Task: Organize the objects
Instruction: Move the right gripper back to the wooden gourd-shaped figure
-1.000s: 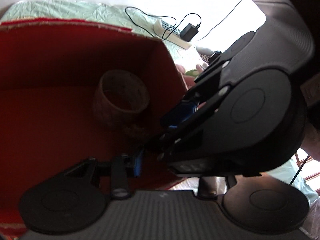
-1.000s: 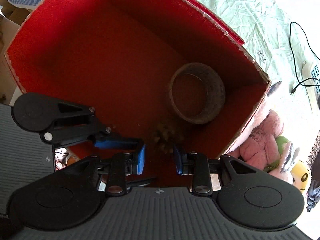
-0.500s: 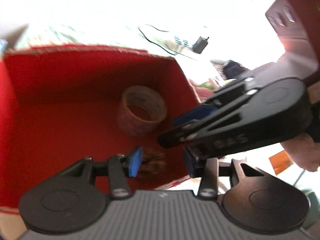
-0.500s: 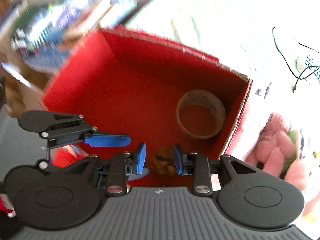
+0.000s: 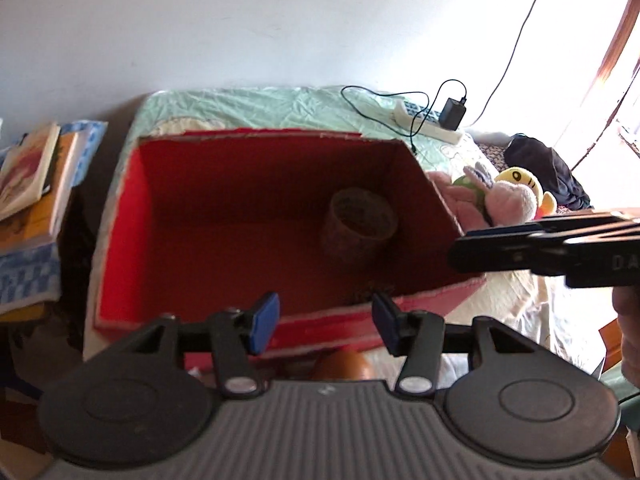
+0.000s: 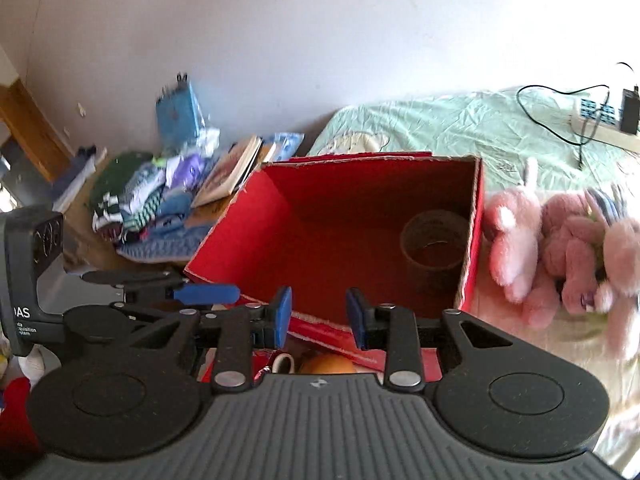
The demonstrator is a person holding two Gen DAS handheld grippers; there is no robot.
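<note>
- both hand-held grippers have pulled back and up out of the red box (image 5: 256,216) since a second ago — then they were down inside it, over a small brown clump near the front wall.
- the left hand-held gripper (image 5: 324,322) is released, jaws spread, nothing between them; the right hand-held gripper (image 6: 318,314) is likewise released and empty.
- judged from that, one drop-off is done: the brown clump (image 5: 366,295) lies on the box floor just behind the front wall, and the tape roll (image 5: 360,232) stands near the right wall.
- box and its contents now sit ahead of and below both grippers, well apart from the fingertips.
- still outside on the bed (image 6: 460,128): pink plush toys (image 6: 560,256) just beside the box's right wall — nearest the right gripper, likely next.
</note>
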